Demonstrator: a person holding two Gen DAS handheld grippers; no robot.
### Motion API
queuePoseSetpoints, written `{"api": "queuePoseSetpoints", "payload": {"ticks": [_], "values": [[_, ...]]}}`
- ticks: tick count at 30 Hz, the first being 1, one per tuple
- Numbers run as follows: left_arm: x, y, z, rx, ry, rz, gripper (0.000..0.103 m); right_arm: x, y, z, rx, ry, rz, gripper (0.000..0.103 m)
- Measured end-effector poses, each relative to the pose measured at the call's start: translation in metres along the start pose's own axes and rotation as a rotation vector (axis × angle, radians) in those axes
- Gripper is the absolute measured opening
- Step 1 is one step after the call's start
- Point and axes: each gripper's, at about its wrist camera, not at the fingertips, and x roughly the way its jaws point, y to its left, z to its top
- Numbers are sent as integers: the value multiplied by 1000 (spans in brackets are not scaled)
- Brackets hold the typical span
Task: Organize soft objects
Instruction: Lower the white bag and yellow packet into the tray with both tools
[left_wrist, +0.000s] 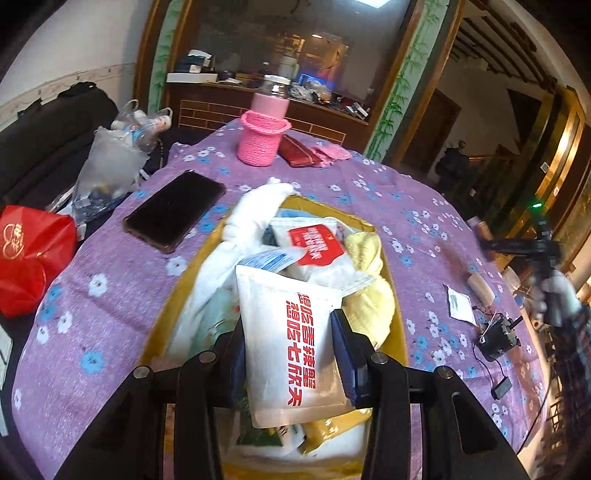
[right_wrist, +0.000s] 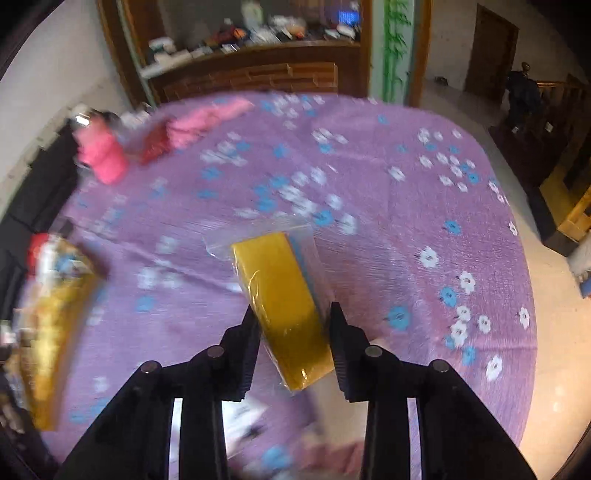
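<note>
In the left wrist view my left gripper (left_wrist: 290, 325) is shut on a white pouch with red lettering (left_wrist: 291, 350), held over a yellow box (left_wrist: 397, 332) full of soft things: a white towel (left_wrist: 251, 214), a yellow cloth (left_wrist: 369, 295) and another white pouch with a red label (left_wrist: 317, 243). In the right wrist view my right gripper (right_wrist: 293, 317) is shut on a yellow sponge pack in clear plastic (right_wrist: 284, 302), held above the purple flowered tablecloth (right_wrist: 388, 184). The yellow box (right_wrist: 51, 332) shows blurred at the left edge.
On the cloth lie a black phone (left_wrist: 173, 210), a pink knitted cup holder with a bottle (left_wrist: 262, 136), a red wallet (left_wrist: 297, 151), a small black device with wires (left_wrist: 496, 339) and a white paper slip (left_wrist: 460, 304). A red bag (left_wrist: 29, 258) and a plastic bag (left_wrist: 110, 166) sit at the left.
</note>
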Motion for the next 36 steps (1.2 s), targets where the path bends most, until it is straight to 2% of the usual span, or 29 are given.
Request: {"api": "queuePoseSetpoints", "payload": {"ticks": [3,6,8,9,13,15,18,21,25,30,32,33,36], "values": [[-4,6,-5,-14,-1,17,43,-34,32,-10,-15,-38,93,34],[-6,8,-10,-18,1,34,45,-51,72,-22,-48,-40,186,34],[-7,7,-15,-15,14,40,51,-58,98,-35,-70,-34,246,34],[-7,7,-17,-12,21,48,58,-59,116,-41,-87,-24,284,34],[-6,7,-24,4,50,95,66,-54,175,-61,-140,14,388,34],[-13,9,-27,0,39,93,74,-48,205,-68,-162,38,436,34],[-32,13,-28,-16,-7,79,79,-39,243,-76,-195,68,471,34],[-49,20,-28,-27,-59,86,80,-25,274,-80,-211,108,490,34],[-61,29,-32,-47,-90,79,80,-5,306,-86,-223,155,482,34],[-71,39,-35,-46,-125,133,80,16,333,-89,-241,170,407,36],[-75,39,-36,-31,-146,171,82,21,340,-90,-266,149,341,39],[-77,39,-37,-24,-155,185,86,22,342,-92,-272,149,323,42],[-79,38,-39,-7,-179,237,94,13,340,-100,-270,129,345,55]]}}
